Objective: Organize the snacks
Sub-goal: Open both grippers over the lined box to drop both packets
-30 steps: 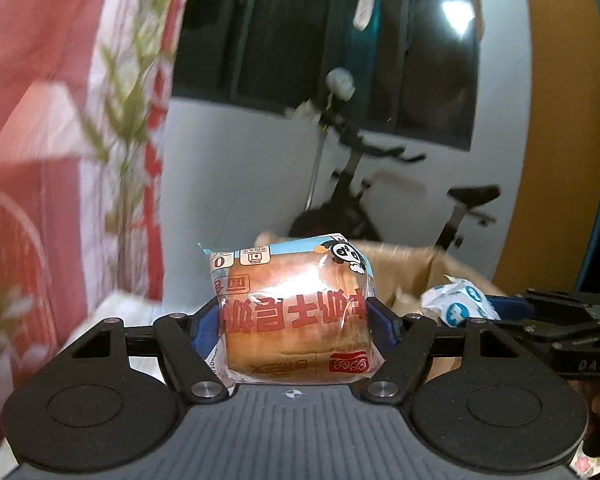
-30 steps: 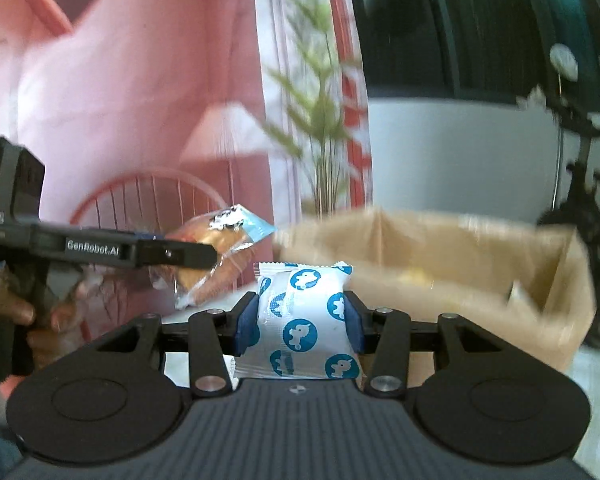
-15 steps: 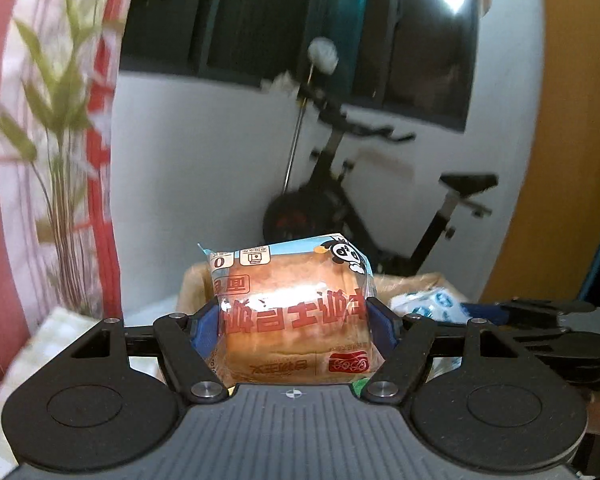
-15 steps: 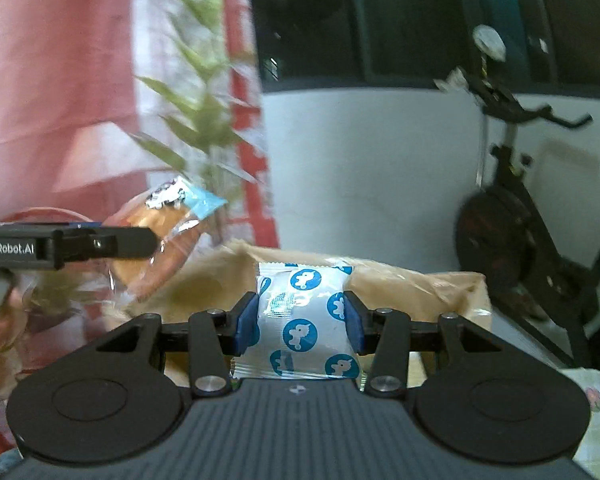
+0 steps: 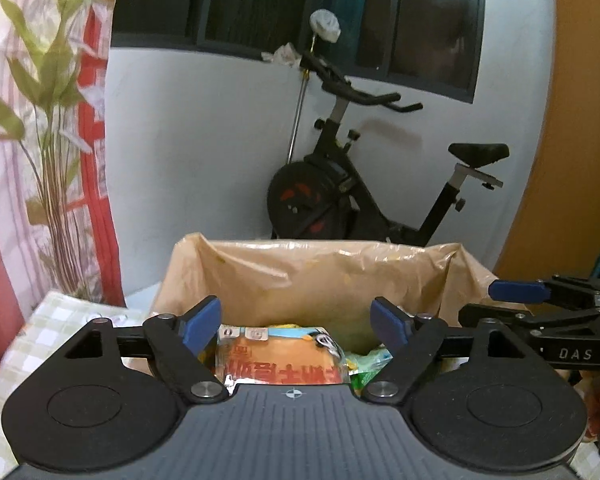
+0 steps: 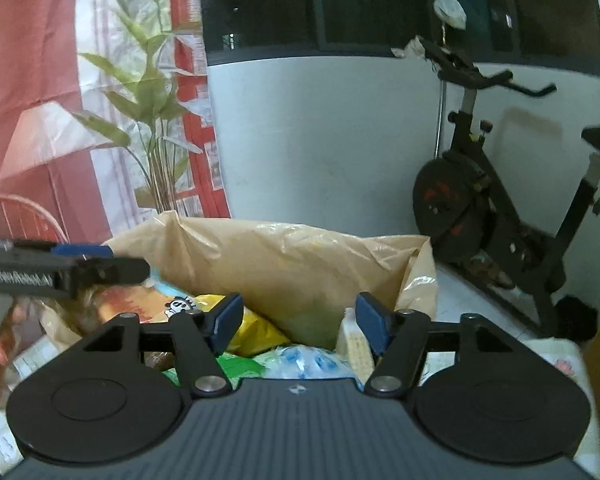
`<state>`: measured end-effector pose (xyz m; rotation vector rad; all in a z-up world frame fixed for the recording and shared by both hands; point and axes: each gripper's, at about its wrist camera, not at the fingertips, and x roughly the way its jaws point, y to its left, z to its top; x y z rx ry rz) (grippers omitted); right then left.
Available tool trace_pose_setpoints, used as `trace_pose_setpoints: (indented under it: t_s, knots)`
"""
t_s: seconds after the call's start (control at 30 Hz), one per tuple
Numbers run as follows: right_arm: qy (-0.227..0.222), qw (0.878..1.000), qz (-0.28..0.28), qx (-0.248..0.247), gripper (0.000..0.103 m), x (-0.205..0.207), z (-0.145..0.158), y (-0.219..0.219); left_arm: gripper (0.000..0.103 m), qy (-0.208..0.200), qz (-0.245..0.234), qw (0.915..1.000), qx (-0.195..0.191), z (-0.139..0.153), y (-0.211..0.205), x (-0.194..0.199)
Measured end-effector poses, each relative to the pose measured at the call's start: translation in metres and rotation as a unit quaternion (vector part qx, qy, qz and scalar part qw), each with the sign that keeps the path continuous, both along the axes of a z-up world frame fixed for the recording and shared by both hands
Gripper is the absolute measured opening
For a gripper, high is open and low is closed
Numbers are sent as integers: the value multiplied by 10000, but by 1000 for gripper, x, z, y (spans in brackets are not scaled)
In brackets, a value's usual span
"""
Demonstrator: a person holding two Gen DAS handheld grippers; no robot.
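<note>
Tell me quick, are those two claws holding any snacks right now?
Left gripper: open, holding nothing; the bread packet lies below it in the bag.
Right gripper: open, holding nothing.

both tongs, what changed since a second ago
Both tongs opened and let go. The left tongs dropped the bread pack into the bag-lined box; the right tongs dropped the blue-dotted packet there too. The box stayed put.
</note>
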<state>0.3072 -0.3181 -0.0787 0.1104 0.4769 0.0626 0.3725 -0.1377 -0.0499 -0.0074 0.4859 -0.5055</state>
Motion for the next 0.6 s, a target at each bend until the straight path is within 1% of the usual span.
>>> trace_pose_setpoints:
  t_s: [0.13,0.27,0.6]
  knots:
    - [-184,9996,159,-124,65,-13,8,4,84,-189,-21,9998,42,8,4,-15]
    - [-304,9987,326,-258,65,-29,13,11,84,-322,85,9994,70,13,14,-32]
    - [-318,9976,486,-364,65,-53,9,21,84,-470,231,9986,124,17,43,-67]
